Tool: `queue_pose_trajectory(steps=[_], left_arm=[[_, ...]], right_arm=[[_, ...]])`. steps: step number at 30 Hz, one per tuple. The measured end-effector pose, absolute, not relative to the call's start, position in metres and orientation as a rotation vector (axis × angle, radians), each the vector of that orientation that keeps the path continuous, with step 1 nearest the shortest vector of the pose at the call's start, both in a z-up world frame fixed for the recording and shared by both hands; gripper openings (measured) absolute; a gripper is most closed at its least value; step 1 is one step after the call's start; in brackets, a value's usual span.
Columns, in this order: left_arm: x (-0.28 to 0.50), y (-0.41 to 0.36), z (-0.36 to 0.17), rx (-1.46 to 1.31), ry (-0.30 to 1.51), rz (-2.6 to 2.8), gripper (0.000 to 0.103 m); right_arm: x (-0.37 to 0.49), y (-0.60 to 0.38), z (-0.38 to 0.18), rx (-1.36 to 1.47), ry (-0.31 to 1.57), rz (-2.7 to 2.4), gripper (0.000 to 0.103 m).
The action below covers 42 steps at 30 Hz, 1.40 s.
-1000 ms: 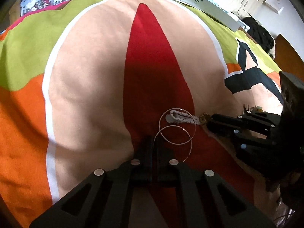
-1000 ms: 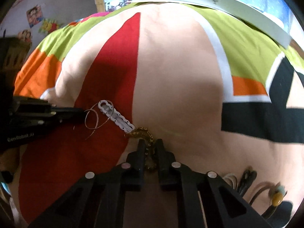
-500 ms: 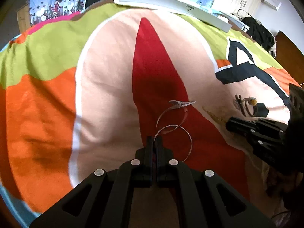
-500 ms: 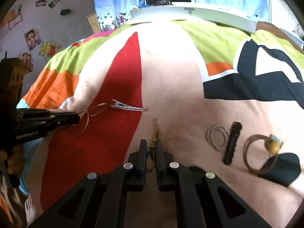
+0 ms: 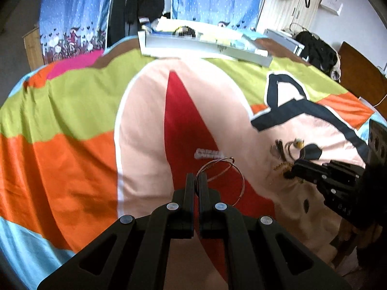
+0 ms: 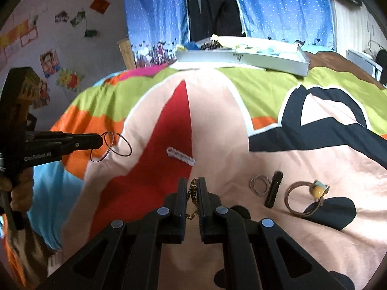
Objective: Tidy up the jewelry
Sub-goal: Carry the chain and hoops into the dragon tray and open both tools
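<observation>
Two grippers are pinching jewelry above the bedspread (image 6: 217,125): left gripper (image 5: 196,177) clamping springy, light wire hoops (image 5: 221,181) at their rim, right gripper (image 6: 192,186) nipping a limp gold chain (image 6: 192,193), likely slippery.

Seemingly open bedspread (image 6: 217,125) beyond bracelet (image 6: 181,155)

My work surface is a bed covered by a cotton spread (image 6: 217,130) printed in peach, red, lime, orange and navy patches. On it lie a white beaded strip (image 6: 181,156), pale thin rings (image 6: 260,184) touching a black bar clip (image 6: 273,189), a brown hair tie with a yellow bead (image 6: 305,199), and at the far edge a long shallow white tray (image 6: 241,59).
</observation>
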<state>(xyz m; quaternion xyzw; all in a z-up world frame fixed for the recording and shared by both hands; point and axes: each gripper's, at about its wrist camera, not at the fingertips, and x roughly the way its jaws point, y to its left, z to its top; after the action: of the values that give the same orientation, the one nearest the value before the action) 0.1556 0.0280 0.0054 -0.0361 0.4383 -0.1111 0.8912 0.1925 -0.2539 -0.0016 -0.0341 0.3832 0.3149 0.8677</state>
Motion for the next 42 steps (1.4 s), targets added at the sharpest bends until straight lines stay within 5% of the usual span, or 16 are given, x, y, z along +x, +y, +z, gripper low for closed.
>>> queue_pose_trajectory(steps=[24,42], left_arm=[[0.283,0.016,0.109,-0.060,0.680,-0.160,0.001],[0.460,-0.008,0.086,-0.207,0.626,-0.239,0.001]], right_arm=[[0.342,-0.266,0.154,0.034,0.598,0.667,0.008],[0.493,-0.282,0.087,0.061,0.676,0.468,0.008]])
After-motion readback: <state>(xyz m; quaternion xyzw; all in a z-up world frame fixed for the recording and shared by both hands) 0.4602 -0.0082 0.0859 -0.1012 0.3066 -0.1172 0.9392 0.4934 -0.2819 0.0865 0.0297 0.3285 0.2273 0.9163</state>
